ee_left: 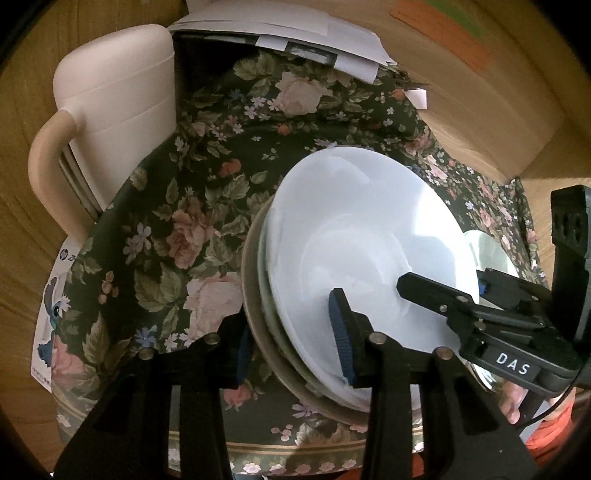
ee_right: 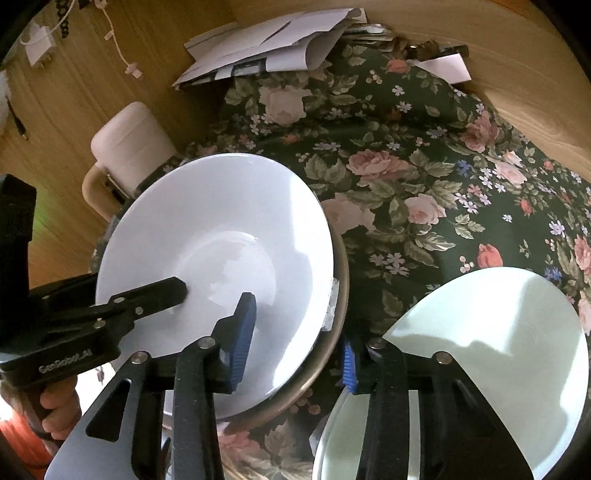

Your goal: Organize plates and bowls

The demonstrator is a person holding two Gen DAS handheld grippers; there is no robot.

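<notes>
A white bowl (ee_left: 369,229) tops a stack with a greenish dish and a tan plate (ee_left: 258,332) under it, on a floral tablecloth (ee_left: 166,240). My left gripper (ee_left: 291,321) straddles the stack's left rim, one blue pad on the bowl's inner wall and the other against the tan plate's outer edge. On the opposite rim my right gripper (ee_right: 297,321) grips the same way, one pad inside the bowl (ee_right: 221,229) and one outside the tan plate (ee_right: 341,280). Each view shows a finger of the other gripper lying in the bowl.
A pale green plate (ee_right: 480,350) lies on the cloth right of the stack. A cream jug (ee_left: 118,99) with a handle stands at the table's far left edge. Loose papers (ee_left: 277,29) lie at the far edge. A person's hand (ee_right: 55,402) holds the left gripper's handle.
</notes>
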